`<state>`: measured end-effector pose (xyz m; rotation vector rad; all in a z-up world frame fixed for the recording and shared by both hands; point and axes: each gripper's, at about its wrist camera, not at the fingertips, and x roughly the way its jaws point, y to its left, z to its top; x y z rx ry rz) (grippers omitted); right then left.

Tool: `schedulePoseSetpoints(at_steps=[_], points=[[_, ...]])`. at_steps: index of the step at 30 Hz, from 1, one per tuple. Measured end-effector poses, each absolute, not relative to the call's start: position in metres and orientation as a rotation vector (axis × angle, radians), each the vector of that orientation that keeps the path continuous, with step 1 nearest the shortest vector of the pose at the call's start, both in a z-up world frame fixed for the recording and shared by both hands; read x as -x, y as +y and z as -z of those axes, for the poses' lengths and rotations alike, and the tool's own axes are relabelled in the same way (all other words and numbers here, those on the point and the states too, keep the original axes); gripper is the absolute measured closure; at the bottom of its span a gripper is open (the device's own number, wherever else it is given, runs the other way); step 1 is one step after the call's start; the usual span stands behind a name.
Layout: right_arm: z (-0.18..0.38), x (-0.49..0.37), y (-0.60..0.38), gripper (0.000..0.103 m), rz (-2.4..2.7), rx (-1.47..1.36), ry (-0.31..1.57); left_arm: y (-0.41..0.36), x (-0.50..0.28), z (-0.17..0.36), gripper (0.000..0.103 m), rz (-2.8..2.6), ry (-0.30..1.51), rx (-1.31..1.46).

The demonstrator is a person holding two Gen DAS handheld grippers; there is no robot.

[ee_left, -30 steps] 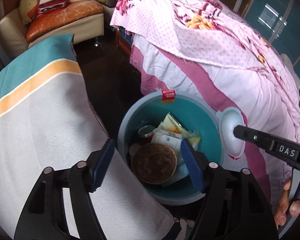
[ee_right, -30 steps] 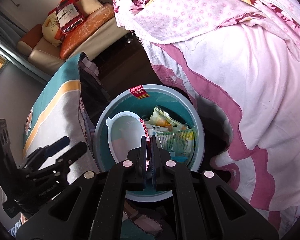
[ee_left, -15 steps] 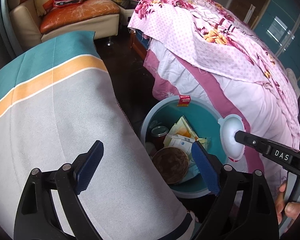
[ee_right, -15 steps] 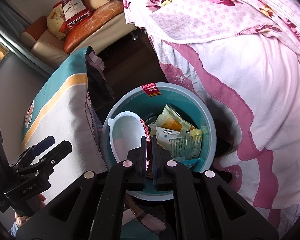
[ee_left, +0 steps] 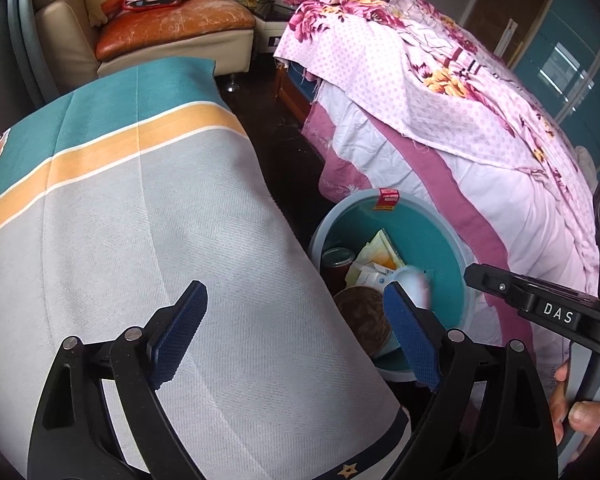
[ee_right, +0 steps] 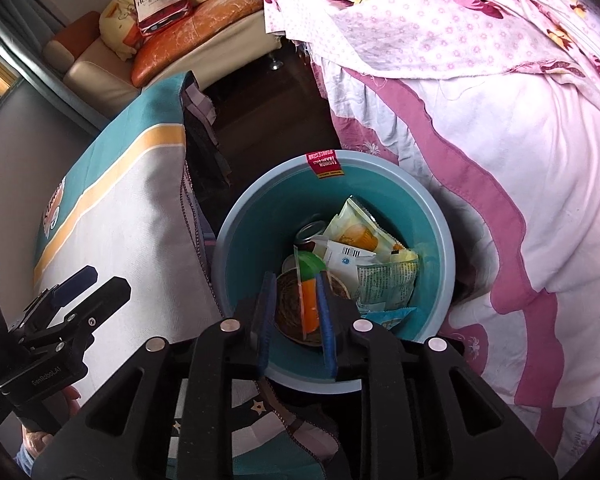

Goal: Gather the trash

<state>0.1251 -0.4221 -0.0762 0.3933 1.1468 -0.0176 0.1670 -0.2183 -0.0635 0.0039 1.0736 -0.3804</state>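
Note:
A round blue-green bin (ee_right: pixel 432 216) stands on the floor between a cloth-covered table and a bed. It holds snack wrappers (ee_right: pixel 384 276), a can (ee_right: pixel 310 232) and a brown bowl (ee_right: pixel 288 304). In the left wrist view the bin (ee_left: pixel 428 236) holds a blurred white lid (ee_left: pixel 414 284), caught falling. My right gripper (ee_right: pixel 296 316) is open over the bin's near rim, with nothing between its pads. My left gripper (ee_left: pixel 296 332) is wide open and empty above the table edge, left of the bin.
The table wears a grey, orange and teal cloth (ee_left: pixel 140 208). A bed with pink floral bedding (ee_left: pixel 460 120) lies right of the bin. A sofa (ee_left: pixel 172 36) with cushions stands at the back. Dark floor (ee_left: pixel 284 140) lies between them.
My right gripper opened and let go of the white lid, which dropped into the bin. My left gripper drew back left over the table.

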Motion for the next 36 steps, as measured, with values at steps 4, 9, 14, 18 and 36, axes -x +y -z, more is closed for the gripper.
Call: schedulePoseSetpoints(at_steps=[4,9,14,18,36], points=[[0.076,-0.124,-0.418,0.049,0.024,-0.387,1.156,-0.213,-0.167,0.064,0.013,0.370,1.076,-0.006],[0.071,-0.121,-0.414,0.027,0.029,-0.372,1.164,-0.205,-0.165,0.063,0.008,0.362,1.075,0.000],[0.067,-0.114,-0.404,0.016,0.038,-0.331,1.189,-0.194,-0.160,0.057,0.007,0.346,1.066,0.006],[0.062,-0.107,-0.391,0.011,0.031,-0.290,1.200,-0.185,-0.153,0.051,0.007,0.347,1.058,0.018],[0.013,-0.051,-0.339,0.007,0.064,-0.133,1.114,-0.130,-0.107,0.024,0.004,0.294,1.031,0.040]])
